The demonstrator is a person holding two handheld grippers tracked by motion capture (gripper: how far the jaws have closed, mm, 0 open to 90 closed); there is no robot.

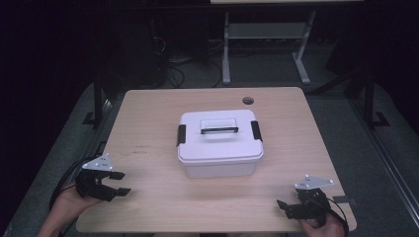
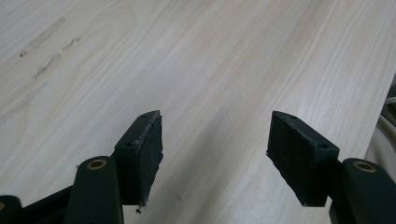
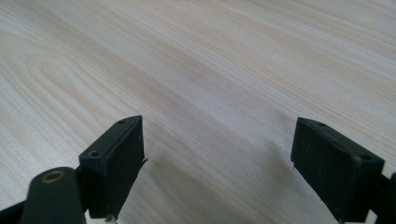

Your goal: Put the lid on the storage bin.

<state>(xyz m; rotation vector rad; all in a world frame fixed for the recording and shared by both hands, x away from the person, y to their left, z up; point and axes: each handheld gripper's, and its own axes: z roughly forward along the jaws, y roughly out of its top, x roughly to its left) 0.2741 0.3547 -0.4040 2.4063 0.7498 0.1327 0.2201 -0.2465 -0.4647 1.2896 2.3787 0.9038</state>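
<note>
High view: we find the room dark, light falling from above on the table (image 1: 148, 113); the white box (image 1: 220, 148) is the brightest thing, slightly washed out. Soft, grainy picture. In both gripper views we see even light, faint shadows, near jaws slightly soft.

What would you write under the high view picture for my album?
A white box with a lid and black clips sits mid-table while the left claw and right claw wait open near the front corners.

The wooden desk (image 1: 148, 123) carries a round cable hole (image 1: 248, 100) near its far edge. Beyond it, on the dark floor (image 1: 197, 74), stand the white legs of another desk (image 1: 267, 34) and loose cables (image 1: 170, 64).
</note>
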